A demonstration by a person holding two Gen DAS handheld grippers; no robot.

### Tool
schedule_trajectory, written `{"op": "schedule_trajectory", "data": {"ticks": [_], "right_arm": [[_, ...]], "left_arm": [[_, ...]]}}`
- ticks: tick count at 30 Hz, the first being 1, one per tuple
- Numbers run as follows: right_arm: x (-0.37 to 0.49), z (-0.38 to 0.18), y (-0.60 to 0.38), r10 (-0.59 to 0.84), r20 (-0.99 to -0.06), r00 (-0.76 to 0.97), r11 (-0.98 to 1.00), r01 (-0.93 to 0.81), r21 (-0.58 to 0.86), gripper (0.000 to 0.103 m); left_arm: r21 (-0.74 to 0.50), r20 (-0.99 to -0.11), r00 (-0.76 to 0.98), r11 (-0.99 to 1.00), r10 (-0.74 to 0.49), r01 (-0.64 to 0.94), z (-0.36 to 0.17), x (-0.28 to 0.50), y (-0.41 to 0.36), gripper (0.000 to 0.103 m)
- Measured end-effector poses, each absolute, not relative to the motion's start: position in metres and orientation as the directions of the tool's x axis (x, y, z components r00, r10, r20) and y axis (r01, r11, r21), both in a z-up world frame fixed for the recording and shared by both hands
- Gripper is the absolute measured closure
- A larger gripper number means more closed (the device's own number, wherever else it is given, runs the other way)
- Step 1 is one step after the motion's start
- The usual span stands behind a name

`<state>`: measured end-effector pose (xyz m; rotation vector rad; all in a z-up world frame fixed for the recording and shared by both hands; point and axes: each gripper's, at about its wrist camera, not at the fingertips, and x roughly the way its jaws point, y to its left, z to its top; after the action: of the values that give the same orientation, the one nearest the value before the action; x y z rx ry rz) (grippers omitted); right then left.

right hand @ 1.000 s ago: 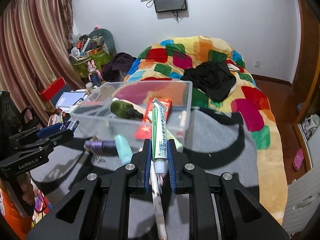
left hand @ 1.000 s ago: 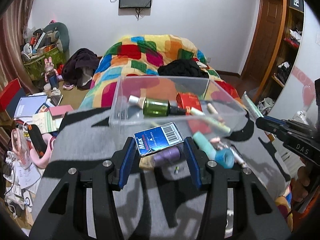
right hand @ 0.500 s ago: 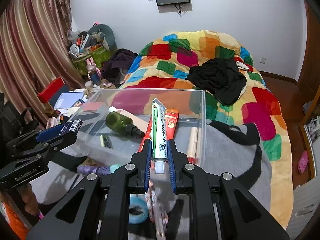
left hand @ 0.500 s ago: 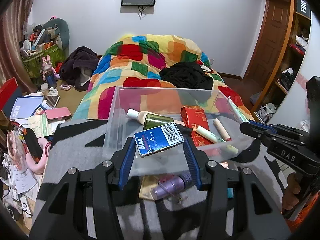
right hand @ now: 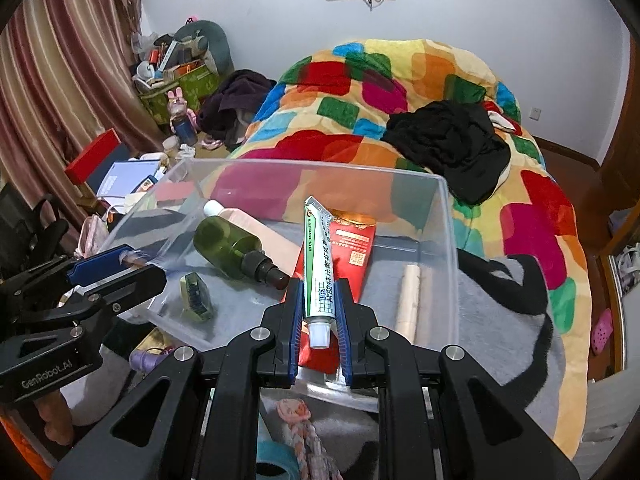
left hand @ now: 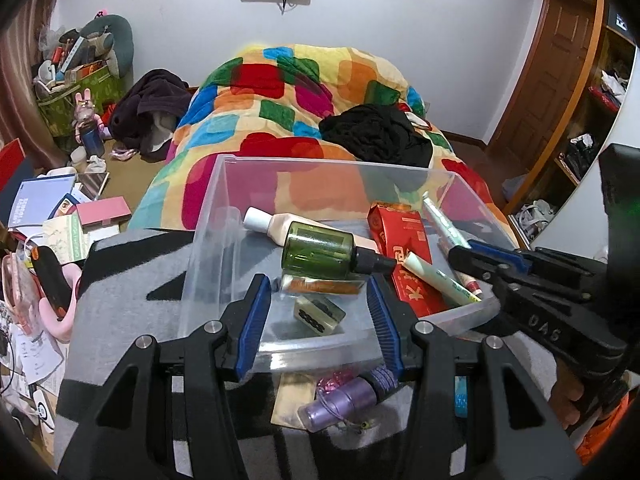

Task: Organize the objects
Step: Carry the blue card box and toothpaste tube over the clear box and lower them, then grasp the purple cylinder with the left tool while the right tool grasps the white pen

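A clear plastic bin sits on a grey blanket. It holds a green bottle, a cream bottle, a red box, tubes and a small box. My left gripper is open and empty over the bin's near edge; it also shows in the right wrist view. My right gripper is shut on a white-green tube over the bin.
A purple bottle, a gold packet and a braided cord lie on the blanket in front of the bin. A colourful quilt with black clothes lies behind. Clutter covers the floor at left.
My left gripper has opened and the blue box it held is gone from its jaws. Both grippers moved forward over the bin; the right one still holds the tube.
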<state>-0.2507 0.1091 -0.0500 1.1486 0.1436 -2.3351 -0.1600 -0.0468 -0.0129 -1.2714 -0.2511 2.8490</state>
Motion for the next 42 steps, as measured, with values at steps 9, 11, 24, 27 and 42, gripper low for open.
{"op": "schedule_trajectory", "data": {"ticks": [9,11,24,27,42], "right_arm": [[-0.253,-0.056,0.105,-0.404,-0.782,-0.475,-0.855,0.5,0.138,0.087],[-0.253,-0.054,0.107,-0.405,-0.783,-0.472,-0.856,0.497,0.143,0.084],[-0.216,-0.025,0.128,-0.424,-0.722,-0.546,-0.843,0.529,0.096,0.061],[-0.205,-0.02,0.135,-0.421,-0.708,-0.567,-0.844,0.531,0.077,0.057],[-0.166,-0.061,0.18,-0.386,-0.782,-0.49,-0.862,0.494,0.116,0.057]], "left_arm": [[-0.155,-0.741,-0.666,-0.987,0.086,0.045,-0.011,-0.162,-0.044,0.044],[-0.164,-0.738,-0.669,-0.986,0.094,0.043,-0.009,-0.16,-0.044,0.043],[-0.112,-0.711,-0.701,-0.993,0.046,0.048,0.006,-0.134,-0.044,0.026],[-0.095,-0.721,-0.692,-0.995,0.041,0.04,0.002,-0.126,-0.046,0.026],[-0.034,-0.793,-0.604,-0.995,0.085,-0.095,-0.034,-0.12,-0.013,0.026]]}}
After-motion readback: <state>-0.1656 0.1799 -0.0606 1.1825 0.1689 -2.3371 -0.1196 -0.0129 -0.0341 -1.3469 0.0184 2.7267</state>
